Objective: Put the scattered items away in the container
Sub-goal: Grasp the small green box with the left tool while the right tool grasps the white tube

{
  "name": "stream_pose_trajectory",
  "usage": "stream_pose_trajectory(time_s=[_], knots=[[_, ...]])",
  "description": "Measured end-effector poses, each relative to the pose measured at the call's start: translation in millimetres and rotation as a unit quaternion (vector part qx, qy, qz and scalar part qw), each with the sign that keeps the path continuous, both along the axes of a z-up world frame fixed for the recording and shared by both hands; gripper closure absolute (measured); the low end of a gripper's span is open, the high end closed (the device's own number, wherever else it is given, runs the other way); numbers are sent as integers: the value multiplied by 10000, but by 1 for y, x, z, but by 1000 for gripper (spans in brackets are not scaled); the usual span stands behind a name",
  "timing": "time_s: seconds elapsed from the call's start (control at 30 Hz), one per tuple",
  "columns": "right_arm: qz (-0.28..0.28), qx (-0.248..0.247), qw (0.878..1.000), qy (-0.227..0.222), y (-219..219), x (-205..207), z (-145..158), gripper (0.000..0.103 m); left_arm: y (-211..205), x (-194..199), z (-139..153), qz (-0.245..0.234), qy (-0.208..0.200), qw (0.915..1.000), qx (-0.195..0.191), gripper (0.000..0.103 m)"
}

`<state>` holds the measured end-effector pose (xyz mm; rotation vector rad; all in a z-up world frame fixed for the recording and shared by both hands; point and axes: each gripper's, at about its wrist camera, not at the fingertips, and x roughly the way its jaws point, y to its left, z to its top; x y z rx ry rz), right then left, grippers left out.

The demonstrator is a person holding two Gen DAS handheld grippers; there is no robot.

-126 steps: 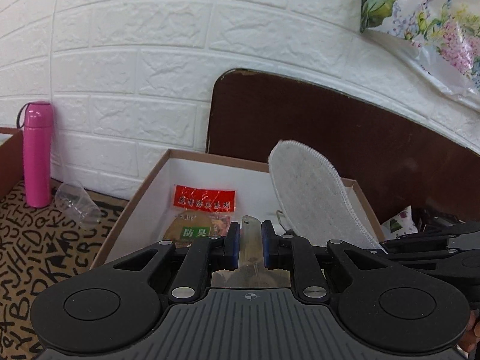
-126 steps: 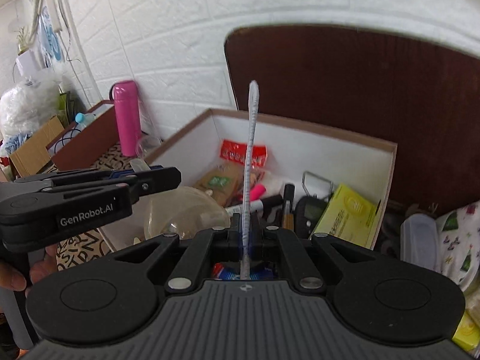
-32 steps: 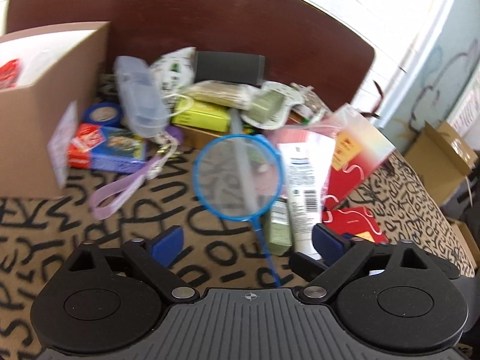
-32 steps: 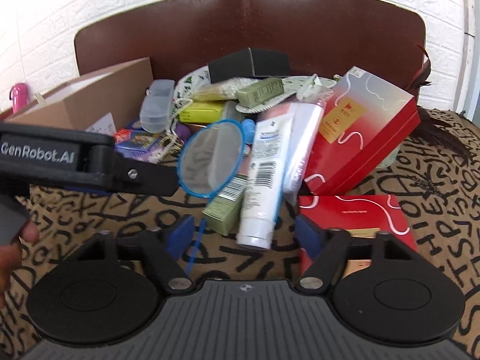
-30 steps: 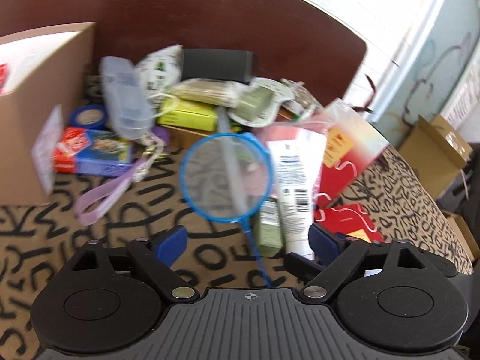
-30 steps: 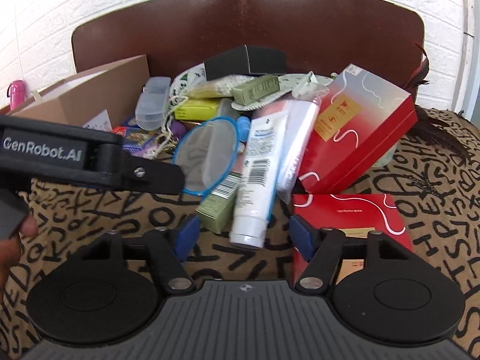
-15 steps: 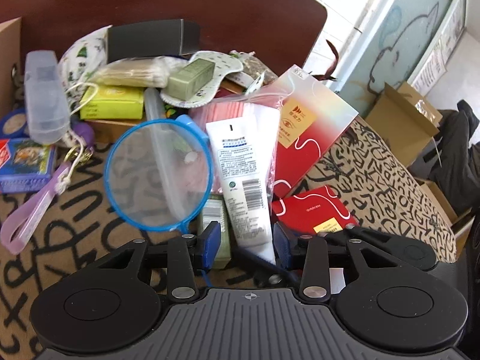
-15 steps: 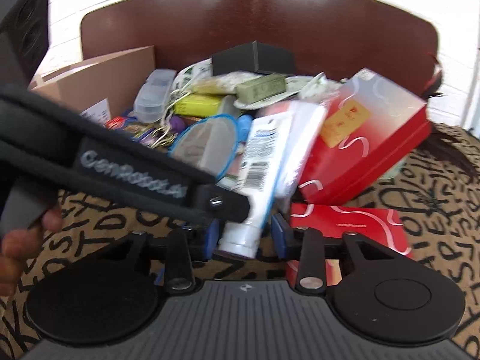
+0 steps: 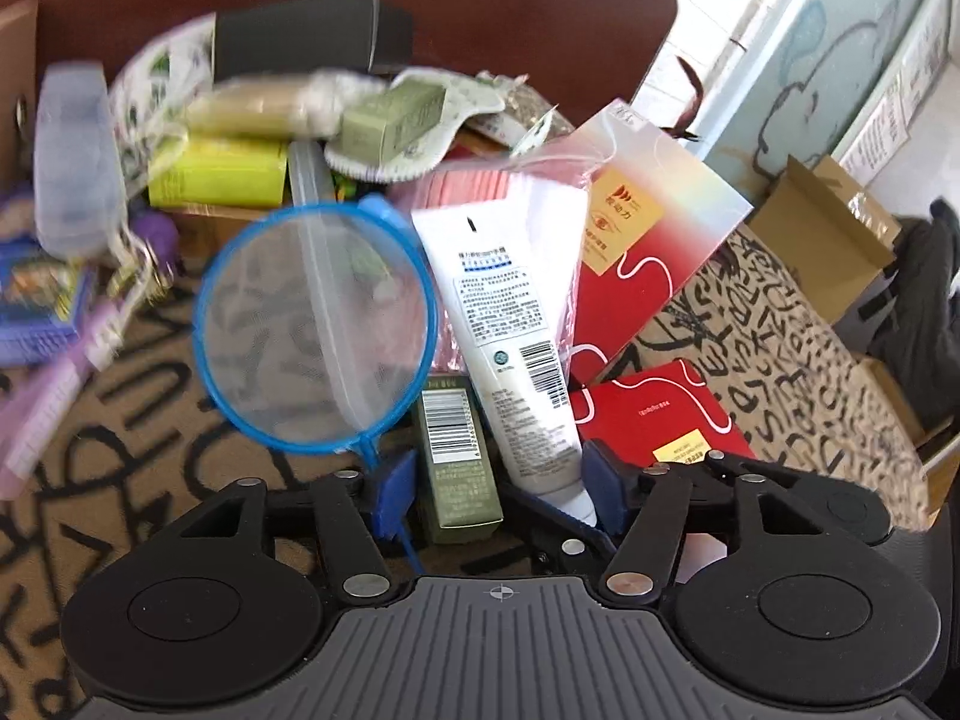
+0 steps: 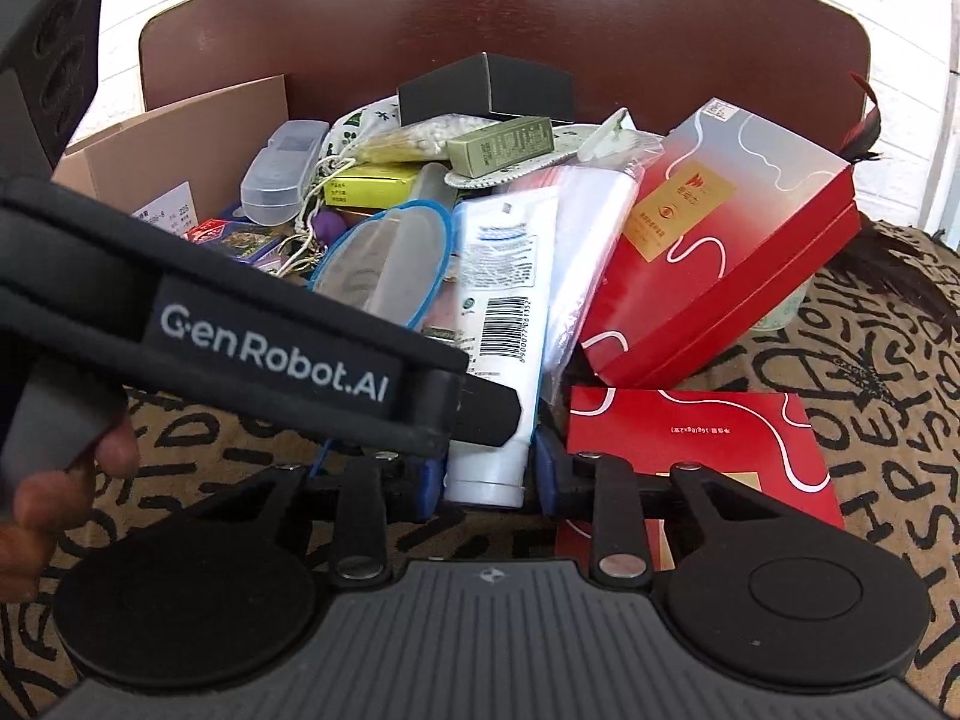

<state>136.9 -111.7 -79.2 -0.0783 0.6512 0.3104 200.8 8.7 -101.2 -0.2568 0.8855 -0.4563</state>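
A heap of items lies on the patterned cloth. My left gripper (image 9: 498, 492) is open, its blue pads either side of a small green box (image 9: 459, 462) and the cap end of a white tube (image 9: 510, 348). A blue-rimmed mesh net (image 9: 315, 327) leans just left of them. My right gripper (image 10: 489, 480) is open around the tube's cap end (image 10: 495, 372), pads apart from it. The left gripper's body (image 10: 240, 330) crosses the right wrist view. The cardboard box (image 10: 180, 150) stands at the left.
A tilted red and clear gift box (image 10: 720, 252) and a flat red box (image 10: 690, 450) lie to the right. A black box (image 10: 486, 90), a green carton (image 10: 501, 144), a yellow box (image 10: 372, 186) and a clear case (image 10: 282, 174) pile at the back. A brown headboard (image 10: 660, 30) stands behind.
Both grippers left the cardboard box, released the insole and the other item, and swung right to the heap. In the last second both closed in low around the white tube, jaws narrowing.
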Motion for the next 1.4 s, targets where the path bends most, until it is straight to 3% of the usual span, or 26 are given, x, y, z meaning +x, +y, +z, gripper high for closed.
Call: stream_pose_trajectory(time_s=[0.07,0.23,0.5,0.53,0.57,0.7,0.8,1.0,1.03,1.23,1.3,1.37,1.4], knots=[[17,-18,10000,-1,0,-1,0,69,5,2,-3,13,61,9998,-169,41],[145,-54,9998,158,3,-8,5,70,7,-10,1,-26,58,9999,-100,42],[454,367,9957,716,1,-43,12,70,32,-55,-2,-213,317,9982,-453,43],[377,379,9957,761,0,-47,12,70,35,-58,-2,-192,356,9978,-518,33],[288,357,9959,774,-1,-49,11,70,37,-60,-3,-169,373,9975,-576,38],[121,295,9965,778,-6,-53,12,70,43,-57,-4,-16,450,9966,-692,42],[79,271,9966,774,-8,-53,13,70,38,-53,-6,16,394,9982,-457,54],[30,217,9968,763,-7,-47,13,69,36,-49,-6,-7,336,9989,-313,53],[10,211,9969,762,-5,-45,13,69,34,-49,-6,-40,322,9992,-233,68],[14,88,9970,766,-1,-39,12,68,28,-55,6,-311,180,9978,562,83],[-12,106,9970,772,-1,-36,12,67,25,-54,4,-331,163,9965,749,76],[-46,59,9971,755,1,-33,12,67,23,-54,2,-257,96,9966,775,79],[-72,25,9973,735,2,-32,12,67,23,-52,2,-221,80,9968,767,74]])
